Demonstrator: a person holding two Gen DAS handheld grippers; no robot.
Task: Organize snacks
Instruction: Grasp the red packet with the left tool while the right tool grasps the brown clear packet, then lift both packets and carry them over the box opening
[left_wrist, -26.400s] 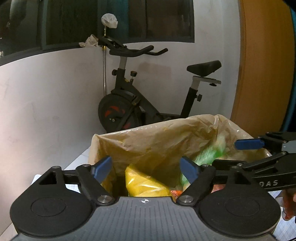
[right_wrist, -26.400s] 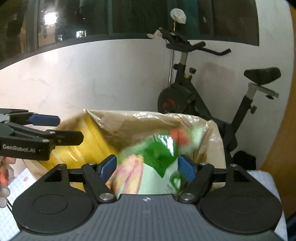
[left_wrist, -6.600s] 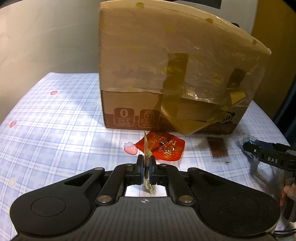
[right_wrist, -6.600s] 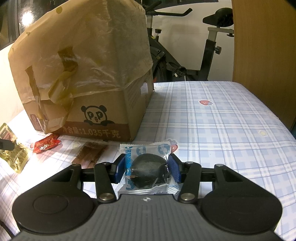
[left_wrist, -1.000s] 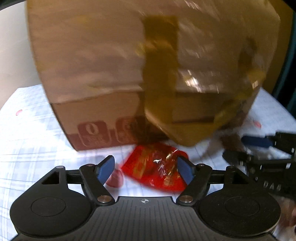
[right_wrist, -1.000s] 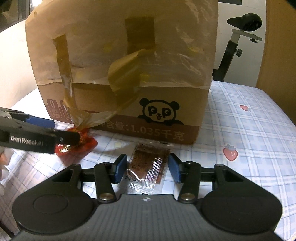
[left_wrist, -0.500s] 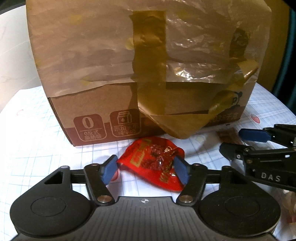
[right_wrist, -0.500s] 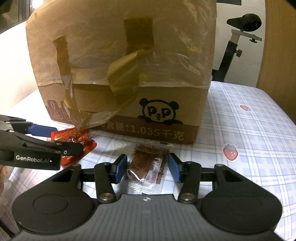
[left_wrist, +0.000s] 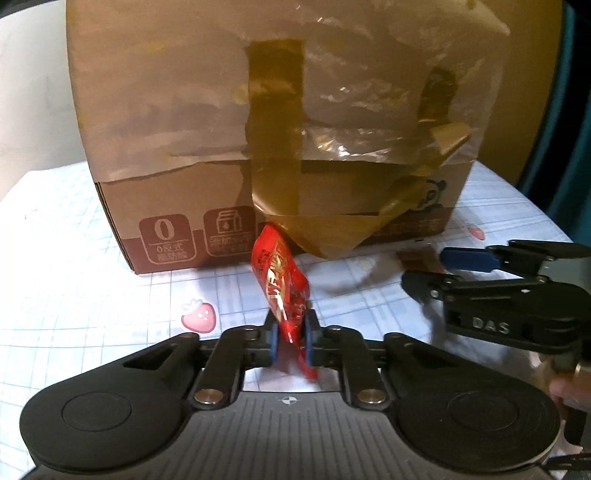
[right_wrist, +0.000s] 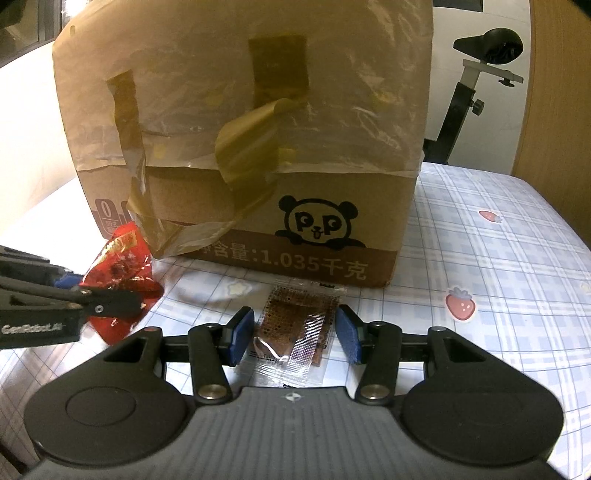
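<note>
Left wrist view: the left gripper (left_wrist: 289, 341) has its jaws closing, nearly together, on a red snack packet (left_wrist: 280, 280) of glossy crinkled foil; the blue pads press both sides of its lower part and the packet stands on edge, tilted, its top reaching toward the cardboard box (left_wrist: 166, 206). The box is brown corrugated board with printed symbols low on its face; its upper part is wrapped in wrinkled translucent plastic held by strips of brown tape, one strip peeling loose into a hanging flap. It stands on a desk (left_wrist: 74, 295) covered with a smooth pale blue checked cloth bearing strawberry prints. Right wrist view: the right gripper (right_wrist: 291, 338) has its jaws partly open, straddling a flat rectangular brown snack sachet (right_wrist: 295, 325) in clear film with crimped ends; the sachet lies flat on the cloth and a narrow gap shows between each pad and its edge. The sachet lies just in front of the box's panda-printed face. The red packet, held off to the left in this view, is near the box's lower left corner. To the right of the box the cloth lies open up to the desk's far edge, beyond which an exercise bike seat (right_wrist: 491, 42) stands against a white wall.
</note>
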